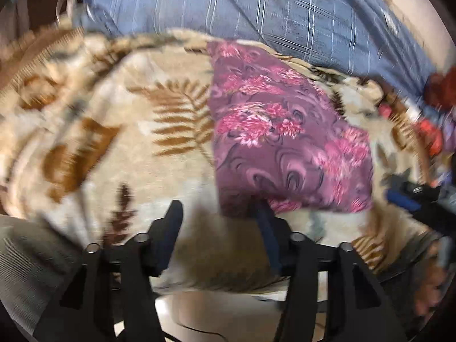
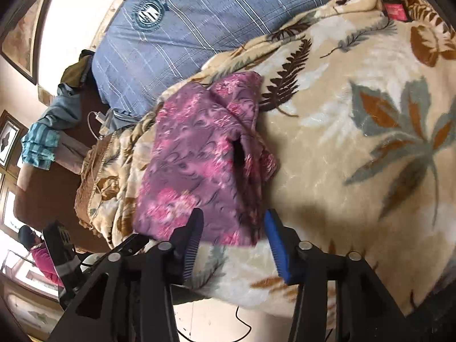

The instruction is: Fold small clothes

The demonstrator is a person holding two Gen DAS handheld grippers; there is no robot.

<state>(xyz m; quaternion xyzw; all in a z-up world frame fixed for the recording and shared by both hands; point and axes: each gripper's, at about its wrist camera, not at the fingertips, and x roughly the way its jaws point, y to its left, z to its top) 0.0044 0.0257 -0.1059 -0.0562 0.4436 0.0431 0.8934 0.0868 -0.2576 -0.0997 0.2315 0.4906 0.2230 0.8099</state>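
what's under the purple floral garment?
The purple floral garment lies on the beige leaf-print blanket, which shows around its near and side edges. Whatever lies directly beneath its folded layers is covered. A blue plaid cover lies behind it.

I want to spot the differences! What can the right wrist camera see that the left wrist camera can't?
Only the right wrist view shows the crest badge on the blue checked cover, the framed picture on the wall and the striped teal cloth.

Only the left wrist view shows the red clutter at the bed's far edge, too blurred to name.

Both show the purple flowered garment lying on the leaf-patterned blanket, with open gripper fingers in front.
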